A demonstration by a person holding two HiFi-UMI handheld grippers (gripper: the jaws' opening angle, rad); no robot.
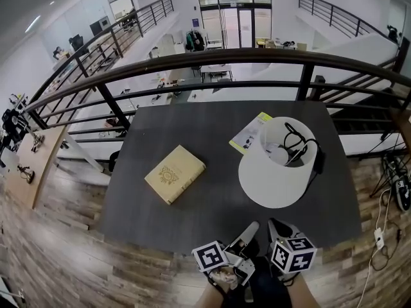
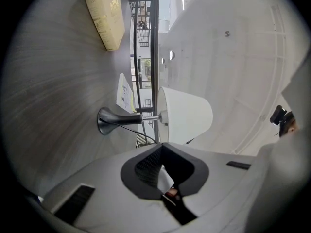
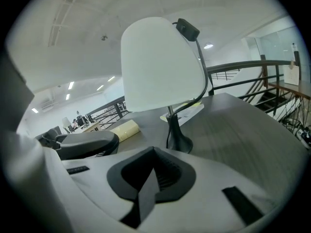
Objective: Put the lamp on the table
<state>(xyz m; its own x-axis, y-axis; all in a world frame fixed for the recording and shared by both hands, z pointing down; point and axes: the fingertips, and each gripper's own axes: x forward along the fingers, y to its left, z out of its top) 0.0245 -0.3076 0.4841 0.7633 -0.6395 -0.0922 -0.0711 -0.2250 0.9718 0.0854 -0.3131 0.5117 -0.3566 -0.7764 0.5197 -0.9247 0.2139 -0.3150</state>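
The lamp [image 1: 277,167] stands upright on the right half of the dark grey table [image 1: 212,210], with a white shade and a black cord looped over its top. My left gripper [image 1: 249,230] and right gripper [image 1: 276,224] hover side by side at the table's near edge, just short of the lamp, both shut and empty. In the left gripper view the lamp [image 2: 184,115] appears sideways, with its dark base [image 2: 108,121] on the table beyond the closed jaws [image 2: 162,145]. The right gripper view shows the shade [image 3: 158,64] and base [image 3: 179,141] close ahead of the closed jaws [image 3: 154,150].
A yellow book [image 1: 174,173] lies left of the lamp, and a leaflet [image 1: 249,133] sits behind it. A black railing [image 1: 212,59] curves along the table's far side over a drop. Cables and a power strip [image 1: 380,236] lie on the wood floor at right.
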